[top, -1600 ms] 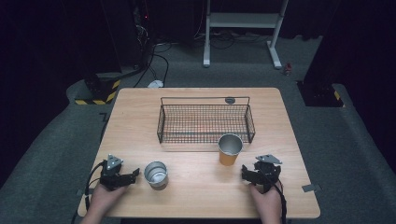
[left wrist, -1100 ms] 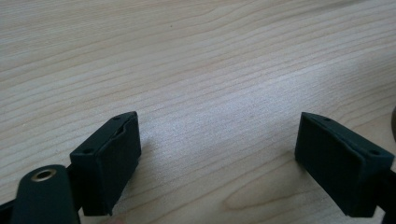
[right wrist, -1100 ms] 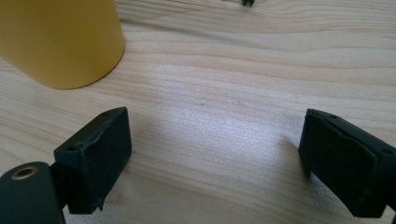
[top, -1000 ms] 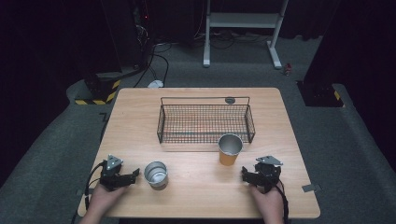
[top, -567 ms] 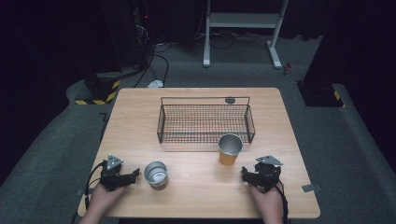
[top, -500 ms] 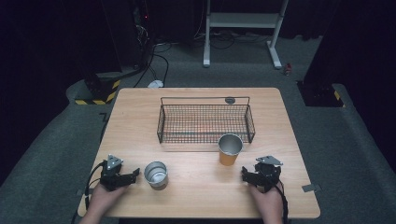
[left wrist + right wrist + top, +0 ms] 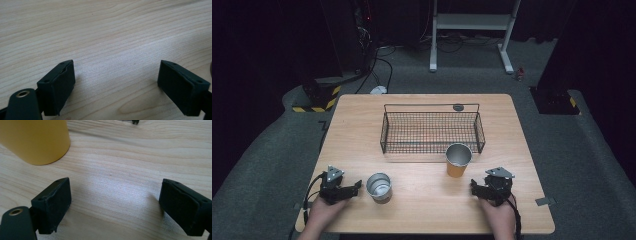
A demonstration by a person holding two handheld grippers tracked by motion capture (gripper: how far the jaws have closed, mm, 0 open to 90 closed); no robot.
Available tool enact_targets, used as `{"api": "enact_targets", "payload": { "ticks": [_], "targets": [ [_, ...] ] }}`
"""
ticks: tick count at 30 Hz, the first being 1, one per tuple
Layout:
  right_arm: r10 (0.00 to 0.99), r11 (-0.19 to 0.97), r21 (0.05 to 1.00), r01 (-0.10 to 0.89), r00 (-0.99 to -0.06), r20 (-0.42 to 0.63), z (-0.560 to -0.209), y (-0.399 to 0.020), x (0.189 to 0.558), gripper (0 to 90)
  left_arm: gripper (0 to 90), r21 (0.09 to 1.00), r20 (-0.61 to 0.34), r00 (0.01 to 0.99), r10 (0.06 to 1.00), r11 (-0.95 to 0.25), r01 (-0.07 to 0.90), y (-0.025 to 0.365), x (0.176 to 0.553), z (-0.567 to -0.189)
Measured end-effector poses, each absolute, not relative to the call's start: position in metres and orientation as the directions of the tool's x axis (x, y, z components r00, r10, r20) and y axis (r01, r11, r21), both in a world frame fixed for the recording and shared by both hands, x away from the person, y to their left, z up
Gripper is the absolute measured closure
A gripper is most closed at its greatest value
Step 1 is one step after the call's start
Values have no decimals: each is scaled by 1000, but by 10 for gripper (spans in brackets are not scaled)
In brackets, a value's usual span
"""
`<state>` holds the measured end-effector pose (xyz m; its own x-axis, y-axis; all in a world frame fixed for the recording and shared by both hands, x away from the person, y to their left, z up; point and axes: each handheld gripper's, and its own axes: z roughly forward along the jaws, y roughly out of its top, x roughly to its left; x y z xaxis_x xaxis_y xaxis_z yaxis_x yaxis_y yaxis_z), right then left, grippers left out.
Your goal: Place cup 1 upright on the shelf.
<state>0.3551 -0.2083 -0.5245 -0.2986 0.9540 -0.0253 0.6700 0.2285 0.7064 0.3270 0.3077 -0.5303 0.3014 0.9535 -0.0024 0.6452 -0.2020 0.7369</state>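
Note:
My left gripper [image 7: 357, 186] rests on the wooden table [image 7: 422, 210] at the front left, its jaws pointing right at a small silver cup [image 7: 378, 186] just beyond the tips. In the left gripper view the left gripper [image 7: 116, 75] stands open over bare wood. My right gripper [image 7: 473, 188] rests at the front right, jaws pointing left. An orange cup with a metal inside [image 7: 458, 160] stands up and to the left of it. The right gripper [image 7: 113, 192] is open with nothing between its jaws, and the orange cup [image 7: 35, 140] stands ahead to the left.
A black wire basket [image 7: 432, 131] sits in the middle of the table, behind the two cups. A small dark round disc [image 7: 458, 107] lies behind the basket. Grey carpet surrounds the table, and a white stand [image 7: 472, 30] is farther back.

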Motion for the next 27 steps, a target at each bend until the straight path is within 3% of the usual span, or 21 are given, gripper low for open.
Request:
{"api": "enact_targets", "payload": {
  "ticks": [27],
  "targets": [
    [933,259,761,595,-358,-38,-515,-207,344,103,148,735,2,308,951,-210,645,308,328,-530]
  ]
}}
